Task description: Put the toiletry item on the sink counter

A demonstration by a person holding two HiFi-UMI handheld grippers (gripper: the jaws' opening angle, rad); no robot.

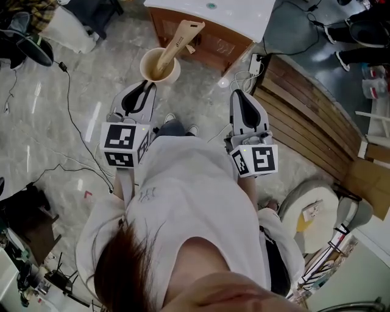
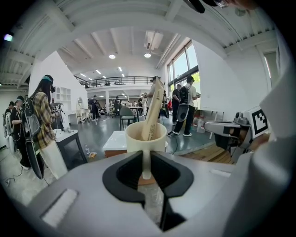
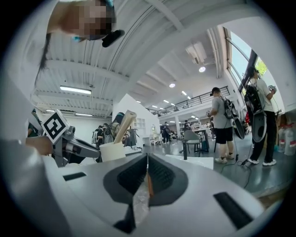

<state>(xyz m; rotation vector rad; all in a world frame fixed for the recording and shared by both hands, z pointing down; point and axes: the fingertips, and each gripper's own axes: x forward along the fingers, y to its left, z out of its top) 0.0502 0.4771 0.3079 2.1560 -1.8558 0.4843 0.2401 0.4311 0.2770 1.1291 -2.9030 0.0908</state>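
A cream mug [image 1: 160, 65] with a tall tan tube [image 1: 177, 44] standing in it hangs over the floor. My left gripper [image 1: 145, 86] is shut on its handle. In the left gripper view the handle [image 2: 146, 163] runs down between the two dark jaws of the left gripper [image 2: 146, 170], with the mug [image 2: 146, 136] and tube [image 2: 153, 109] just beyond. My right gripper [image 1: 239, 95] is level with it to the right, shut with nothing in it [image 3: 147, 163]. From the right gripper view the mug [image 3: 112, 151] shows at the left. The white-topped sink counter [image 1: 210, 12] on its wooden cabinet lies ahead.
A slatted wooden platform [image 1: 311, 116] runs along the right. A white power strip [image 1: 255, 63] and cables [image 1: 73, 122] lie on the glossy floor. A round pale stool [image 1: 314, 210] stands at the lower right. Several people stand in the hall behind [image 3: 222, 125].
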